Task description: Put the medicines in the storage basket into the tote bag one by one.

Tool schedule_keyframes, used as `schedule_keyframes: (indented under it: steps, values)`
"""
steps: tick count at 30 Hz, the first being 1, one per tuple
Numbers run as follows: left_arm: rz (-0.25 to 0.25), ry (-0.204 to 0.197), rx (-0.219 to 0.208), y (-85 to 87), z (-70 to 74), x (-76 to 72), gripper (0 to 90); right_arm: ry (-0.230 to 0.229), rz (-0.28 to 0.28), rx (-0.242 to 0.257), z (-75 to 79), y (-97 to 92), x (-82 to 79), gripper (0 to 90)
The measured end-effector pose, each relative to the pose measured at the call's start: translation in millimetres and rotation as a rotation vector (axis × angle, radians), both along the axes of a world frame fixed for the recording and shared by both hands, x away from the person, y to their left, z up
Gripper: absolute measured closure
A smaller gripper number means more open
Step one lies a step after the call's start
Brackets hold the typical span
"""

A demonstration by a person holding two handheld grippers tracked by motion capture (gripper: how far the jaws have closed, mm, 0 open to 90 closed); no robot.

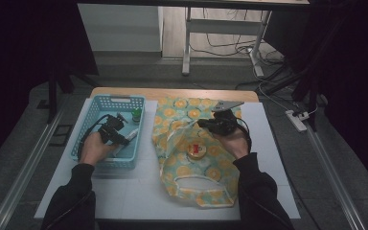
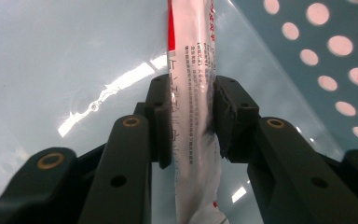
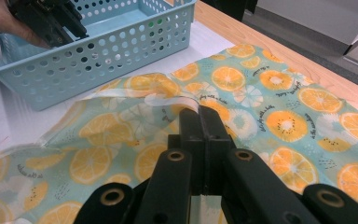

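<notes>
With a round tin (image 1: 196, 150) seemingly already in the orange-print bag (image 1: 191, 191), the right tongs (image 3: 199, 112) clench its rim while the left tongs (image 2: 192, 122) grasp a white tube (image 2: 191, 56) down in the blue basket (image 1: 88, 124), not yet lifted.

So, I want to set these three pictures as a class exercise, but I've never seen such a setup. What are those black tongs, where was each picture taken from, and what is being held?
No machine works here: a person holds a pair of hand tongs in each hand. The high view looks down on the table from above the person's side. The other two pictures come from small cameras riding on the tongs, looking along their black jaws.

On the table stand a blue basket with holes in its walls and, beside it, an orange-patterned cloth bag with a small round tin lying on it. A small green-capped bottle stands in the basket.

The left tongs, reaching into the basket, are closed on a white tube with red print. The right tongs are shut on the edge of the bag's opening.
</notes>
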State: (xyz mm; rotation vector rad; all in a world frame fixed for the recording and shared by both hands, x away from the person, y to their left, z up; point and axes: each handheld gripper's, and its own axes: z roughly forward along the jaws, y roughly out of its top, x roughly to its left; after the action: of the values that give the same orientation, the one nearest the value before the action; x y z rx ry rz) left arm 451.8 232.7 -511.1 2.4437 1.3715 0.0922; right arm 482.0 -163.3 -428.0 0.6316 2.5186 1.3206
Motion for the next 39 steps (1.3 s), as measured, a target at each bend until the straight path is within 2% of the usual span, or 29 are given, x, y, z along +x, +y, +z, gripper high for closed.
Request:
schedule_keyframes:
  steps: [6,9,10,11,15,20,24,34,39]
  values:
    - [0.008,0.001,0.003,0.1,0.5,0.4,69.4,-0.001,0.002,-0.001,0.2,0.4,-0.2,90.0]
    - [0.019,0.004,-0.02,2.4,1.9,0.8,70.0,-0.002,0.002,-0.001,0.1,0.5,-0.2,90.0]
    - [0.026,-0.004,-0.046,3.8,3.9,0.5,71.8,-0.001,0.002,-0.002,0.2,0.4,-0.2,90.0]
    - [0.036,-0.014,-0.053,4.8,6.4,0.3,72.4,-0.001,0.002,-0.002,0.3,0.4,-0.2,90.0]
    - [0.044,-0.029,-0.04,6.5,10.0,-0.6,72.6,-0.002,0.002,0.0,0.5,0.5,-0.4,90.0]
    - [0.057,-0.044,-0.069,10.4,10.7,-1.8,72.8,-0.003,0.002,-0.001,1.0,0.5,-0.8,90.0]
    - [0.062,-0.072,-0.088,13.0,16.0,-3.4,72.8,-0.002,0.0,-0.001,1.1,0.4,-0.8,90.0]
    - [0.053,-0.175,-0.153,19.2,38.8,-14.1,72.9,-0.005,-0.002,0.002,1.4,0.4,-0.9,90.0]
    - [0.038,-0.203,-0.194,16.5,50.8,-22.0,72.9,-0.005,-0.005,0.002,1.5,0.1,-0.7,90.0]
